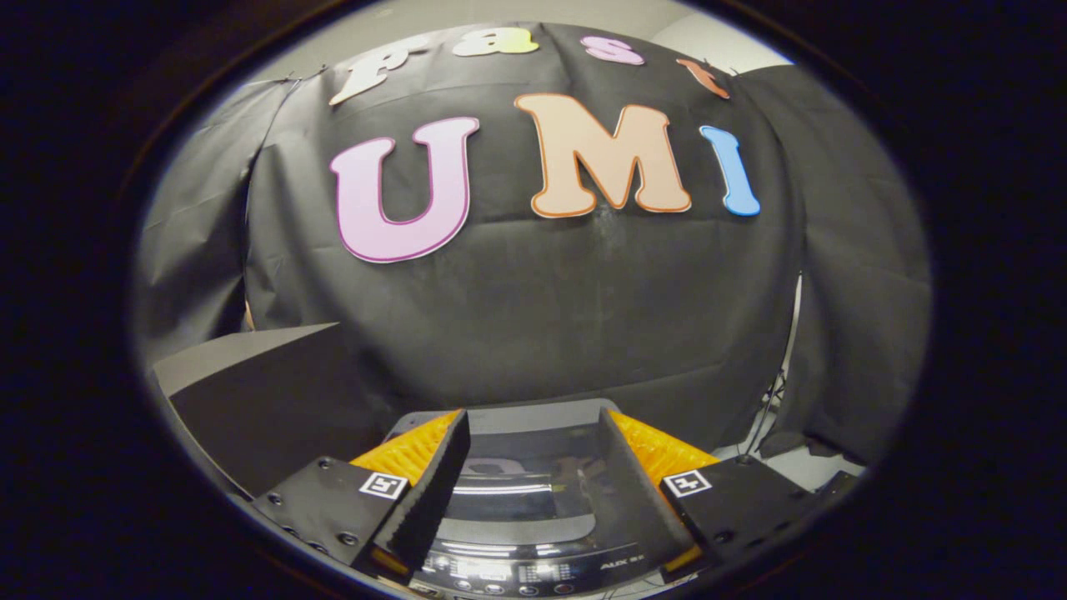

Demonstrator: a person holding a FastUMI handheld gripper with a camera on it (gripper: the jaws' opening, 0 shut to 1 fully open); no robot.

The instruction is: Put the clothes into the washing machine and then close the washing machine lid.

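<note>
The gripper (533, 454) is held above the washing machine (525, 575), its fingers (433, 475) spread apart with nothing gripped between them. The machine's glossy dark lid (521, 492) is seen lying flat and closed between and below the fingers, with the control panel (517, 573) along its near edge. Beyond the machine the booth's black cloth wall (533, 317) is hung, and a grey surface (233, 354) is seen off to the left
</note>
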